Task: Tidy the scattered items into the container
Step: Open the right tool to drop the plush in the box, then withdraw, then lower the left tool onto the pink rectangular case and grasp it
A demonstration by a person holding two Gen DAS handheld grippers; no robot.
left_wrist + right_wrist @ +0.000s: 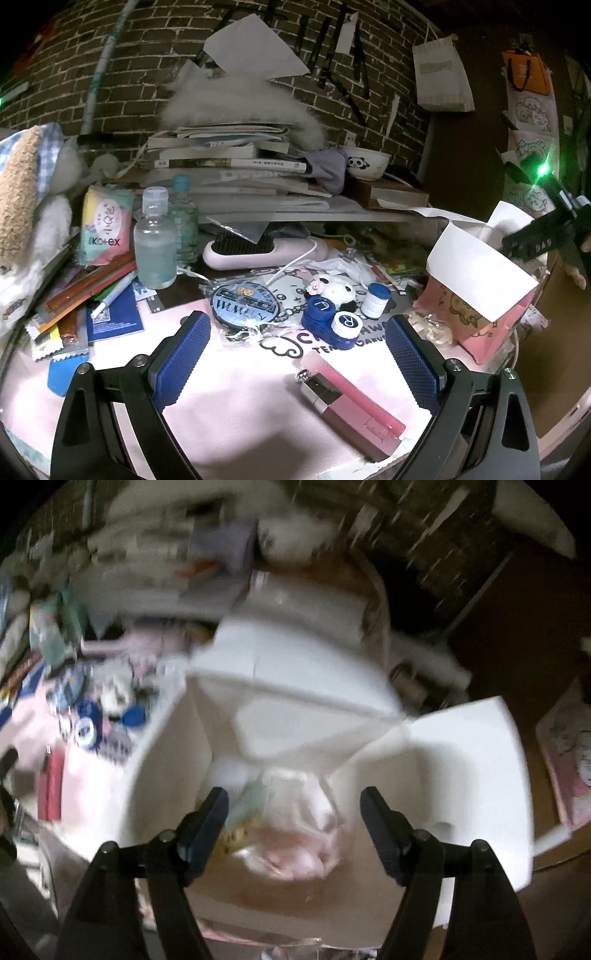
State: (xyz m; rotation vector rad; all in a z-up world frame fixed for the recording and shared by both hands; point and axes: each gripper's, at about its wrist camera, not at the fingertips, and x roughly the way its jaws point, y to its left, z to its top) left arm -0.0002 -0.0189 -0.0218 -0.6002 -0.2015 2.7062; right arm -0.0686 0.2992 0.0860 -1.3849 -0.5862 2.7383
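So the left gripper [297, 354] is hanging over the pink desk mat [236, 391] with its blue-padded jaws spread wide and nothing in them, and the pink rectangular lip-gloss tube with the silver cap [345, 400] lies flat on the mat right between them, a bit toward the right finger. That one looks light, rigid and pretty slick, so I'd pinch it across the long flat sides near the middle, not by the cap end. Just beyond it sits the blue-and-white contact lens case marked L and R [332, 321]: small hard plastic, probably easy to squeeze sideways. The right gripper [293, 821] is also wide open and empty, hovering over the open white-flapped box [461, 760], which sits at the right of the desk and already has some soft pinkish stuff in it. That view is blurry, so can't say what exactly.
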